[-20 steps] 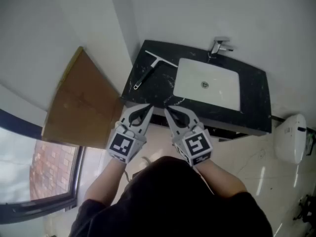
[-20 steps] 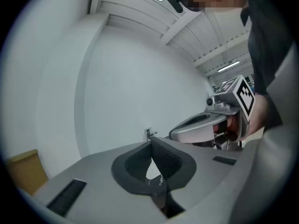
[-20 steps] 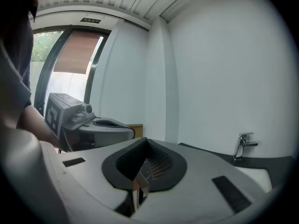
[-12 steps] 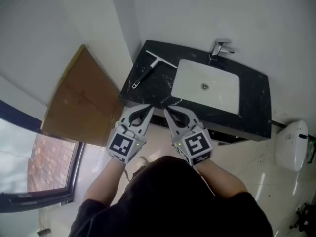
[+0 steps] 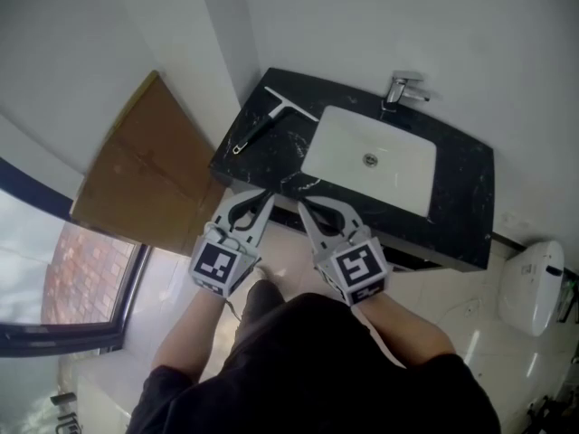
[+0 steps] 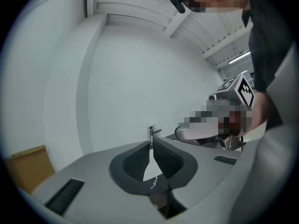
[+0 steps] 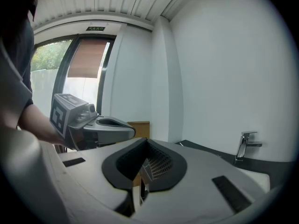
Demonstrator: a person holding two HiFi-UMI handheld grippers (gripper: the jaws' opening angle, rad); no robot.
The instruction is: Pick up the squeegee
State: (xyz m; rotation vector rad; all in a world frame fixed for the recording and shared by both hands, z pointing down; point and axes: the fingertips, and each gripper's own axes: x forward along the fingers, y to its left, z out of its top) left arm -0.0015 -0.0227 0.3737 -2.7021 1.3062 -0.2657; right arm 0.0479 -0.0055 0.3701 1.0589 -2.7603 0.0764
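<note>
While both tools hung side by side at the near edge of the black marble counter, the squeegee lay untouched on the counter's far left part. Its blade lay toward the far wall and its dark handle ran back toward the near left edge. It sat left of the white basin and well apart from either tool. The left gripper had its jaws drawn together so that the tips met, with only the hollow behind them showing, and nothing was caught there. The right gripper was closed the same way, tips touching and empty. Both pointed nearly level toward the far wall, the right one just right of the left. A chrome faucet stood at the far rim of the basin. A cardboard sheet leaned against the left wall beside the counter, with a window nearer on that side
</note>
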